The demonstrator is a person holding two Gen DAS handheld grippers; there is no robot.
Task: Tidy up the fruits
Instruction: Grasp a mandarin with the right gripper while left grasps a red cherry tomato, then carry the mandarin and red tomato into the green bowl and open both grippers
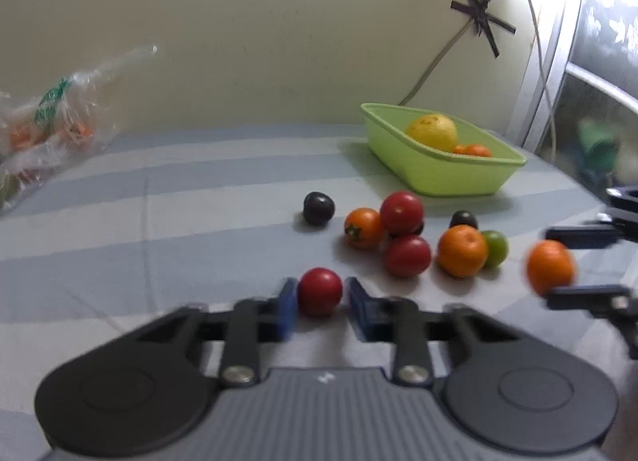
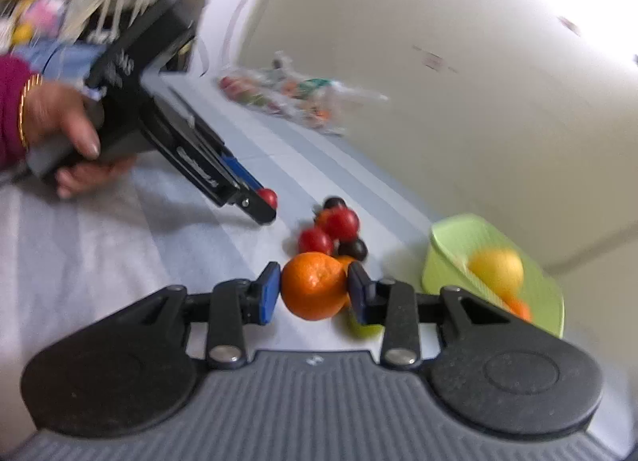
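My left gripper has a red tomato between its blue pads; the left pad touches it, a thin gap shows at the right pad. It also shows in the right wrist view. My right gripper is shut on an orange, seen at the right edge of the left wrist view. Loose fruit lies on the striped cloth: red tomatoes, an orange tomato, an orange, a green fruit, dark plums. A green basket holds a yellow fruit.
A clear plastic bag with produce lies at the far left by the wall. A cable hangs down the wall behind the basket. A window frame stands at the right.
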